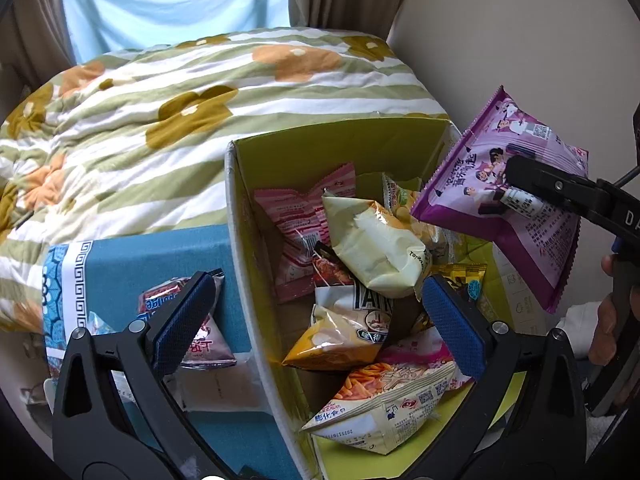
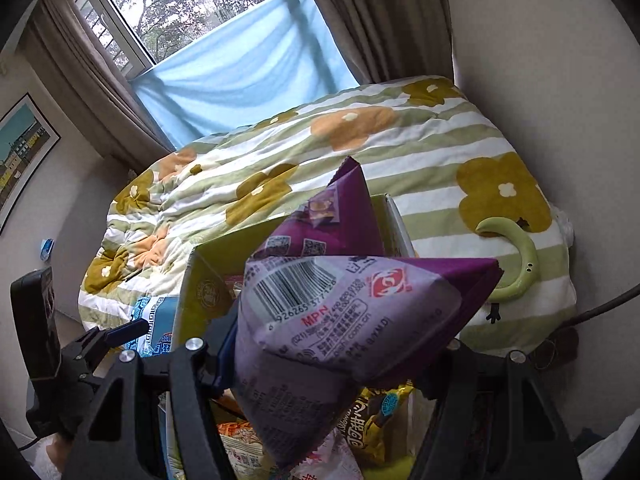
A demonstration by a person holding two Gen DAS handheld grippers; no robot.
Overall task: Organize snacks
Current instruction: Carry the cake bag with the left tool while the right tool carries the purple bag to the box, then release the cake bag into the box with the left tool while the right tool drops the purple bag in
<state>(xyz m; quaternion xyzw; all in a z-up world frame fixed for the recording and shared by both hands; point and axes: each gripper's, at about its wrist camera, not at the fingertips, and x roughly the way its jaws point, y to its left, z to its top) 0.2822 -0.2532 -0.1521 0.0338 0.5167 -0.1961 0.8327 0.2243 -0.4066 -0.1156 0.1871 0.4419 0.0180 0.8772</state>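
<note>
The right gripper jaws clamp a purple snack bag above the box; the left gripper jaws gape empty. Released too early, the bag could slide off the heaped packets below.

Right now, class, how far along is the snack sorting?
Done: several packets already lie in the yellow-lined cardboard box. In hand: the right gripper holds a purple foil snack bag over the box; the left gripper hangs open, empty. Left: a pink-and-silver packet on the blue surface outside.
</note>
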